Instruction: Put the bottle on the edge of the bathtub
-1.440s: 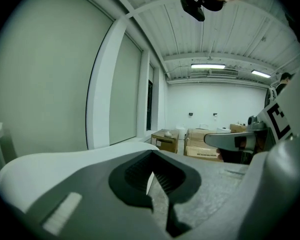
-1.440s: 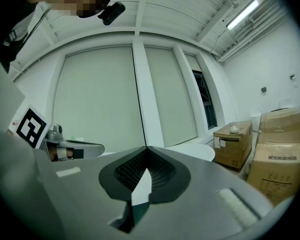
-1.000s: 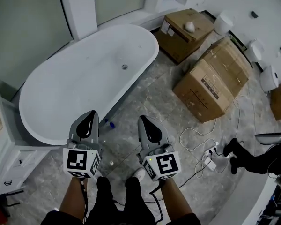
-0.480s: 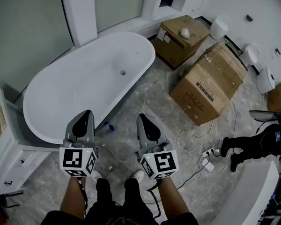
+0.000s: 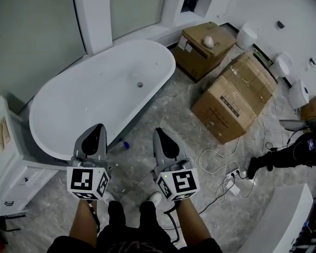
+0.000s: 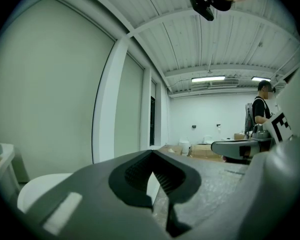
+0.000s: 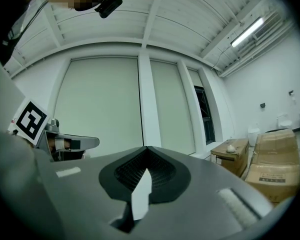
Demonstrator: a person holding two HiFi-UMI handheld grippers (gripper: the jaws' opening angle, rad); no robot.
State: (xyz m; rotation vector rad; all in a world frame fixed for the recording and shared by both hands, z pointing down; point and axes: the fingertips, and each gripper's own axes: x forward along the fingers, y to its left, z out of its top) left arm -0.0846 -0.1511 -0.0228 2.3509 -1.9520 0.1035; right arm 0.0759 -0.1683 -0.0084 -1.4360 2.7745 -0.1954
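Cool, even light comes from ceiling strip lamps (image 6: 209, 78) high beyond the jaws; shadows are soft. Gripper views bend hard toward black corners, and the jaws, close to the lens, look blurred.

The right edge cuts off a person (image 5: 292, 154).

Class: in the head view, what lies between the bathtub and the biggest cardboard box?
Nothing: the grey floor between the bathtub and the box is bare, as the head view shows.
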